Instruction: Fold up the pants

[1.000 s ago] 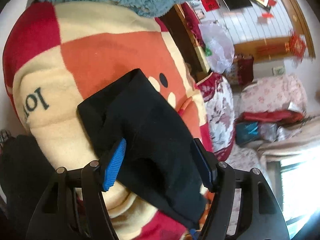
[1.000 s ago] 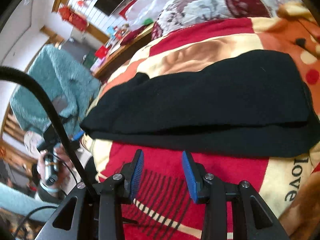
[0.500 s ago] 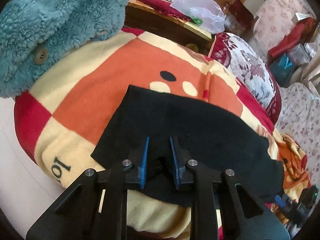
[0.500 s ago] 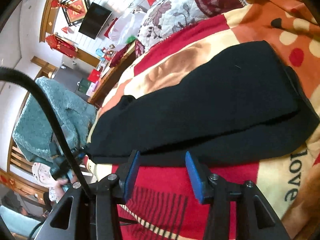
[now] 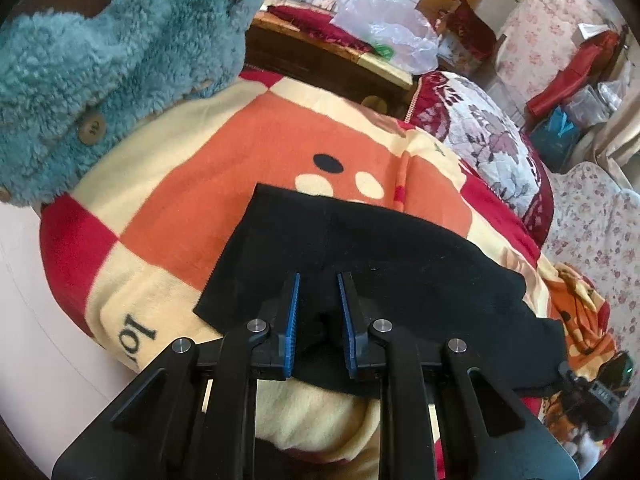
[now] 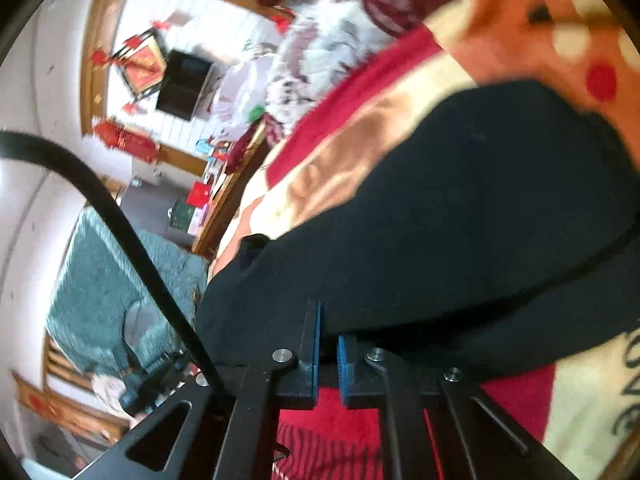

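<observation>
Black pants lie folded lengthwise on a blanket checked in orange, cream and red, which covers a bed. In the left wrist view the pants run from a straight ribbed end near the middle of the frame off toward the lower right, over the blanket's orange panel with its cream and black dots. The left gripper sits at the near edge of the pants, its blue-padded fingers drawn close together with a bunch of black cloth pinched up between them. A teal fleece coat with round buttons hangs over the upper left, touching the blanket's far corner. Beyond the bed stand a wooden cabinet bearing a clear plastic bag, and a floral quilt lies just past the blanket's edge.

The right wrist view is blurred. There the pants fill the middle and right as a long dark band with two layers showing along the near edge, one over the other. The right gripper meets that near edge; its blue pads are nearly together, and the edge of the cloth seems caught between them, though the blur leaves the contact uncertain. A black cable arcs across the left side. Lettering on the blanket shows at lower right, beside a red patch below the gripper.
</observation>
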### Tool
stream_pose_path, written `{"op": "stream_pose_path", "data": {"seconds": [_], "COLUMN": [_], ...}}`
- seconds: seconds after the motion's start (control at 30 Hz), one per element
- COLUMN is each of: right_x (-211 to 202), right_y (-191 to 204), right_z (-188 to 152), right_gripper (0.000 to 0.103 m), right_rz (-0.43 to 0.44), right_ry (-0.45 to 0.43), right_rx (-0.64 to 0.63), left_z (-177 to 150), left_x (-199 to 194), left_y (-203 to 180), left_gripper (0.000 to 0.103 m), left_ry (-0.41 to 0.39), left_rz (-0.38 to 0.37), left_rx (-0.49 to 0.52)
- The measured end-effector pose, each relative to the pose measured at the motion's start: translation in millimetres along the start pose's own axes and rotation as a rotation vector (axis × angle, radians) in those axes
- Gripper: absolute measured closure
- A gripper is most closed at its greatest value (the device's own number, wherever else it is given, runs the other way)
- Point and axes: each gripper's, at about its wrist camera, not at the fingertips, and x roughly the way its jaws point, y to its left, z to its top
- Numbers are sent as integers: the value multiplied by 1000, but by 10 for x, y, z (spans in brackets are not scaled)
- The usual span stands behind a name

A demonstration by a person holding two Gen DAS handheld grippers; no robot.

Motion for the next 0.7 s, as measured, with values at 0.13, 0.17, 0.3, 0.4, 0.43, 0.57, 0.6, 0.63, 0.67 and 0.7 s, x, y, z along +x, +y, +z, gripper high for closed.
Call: {"op": "stream_pose_path", "data": {"seconds": [0.13, 0.17, 0.3, 0.4, 0.43, 0.57, 0.6, 0.63, 0.67, 0.7], "right_x": [-38, 3, 167, 139, 128, 93, 81, 43, 1, -25], "right_y": [102, 78, -159, -174, -157, -112, -107, -108, -100, -86], "right_z": [-77, -95, -143, -118, -105, -93, -92, -109, -124, -146], "right_gripper": [97, 97, 97, 95, 94, 89, 88, 87, 86, 85], "right_rz": [-53, -79, -128, -137, -146, -161, -160, -159, -157, -155], "right_ry": [27, 44, 78, 90, 93, 105, 111, 116, 124, 133], "right_rx": [-64, -73, -40, -39, -42, -30, -24, -20, -20, -26], "left_z": [-49, -71, -107, -85, -72, -35, -19, 3, 26, 50], "left_x": [57, 88, 66, -12, -37, -174, -232, -283, -326, -364], "left_y": [35, 48, 72, 119, 142, 167, 173, 200, 228, 253], "left_gripper": [86, 86, 82, 73, 73, 73, 73, 73, 73, 73], "left_ry": [13, 11, -3, -15, -13, -43, -65, -79, -83, -81], "left_rz": [11, 11, 3, 20, 24, 109, 154, 157, 138, 116], "left_rx": [2, 0, -7, 0, -1, 25, 39, 40, 32, 21]}}
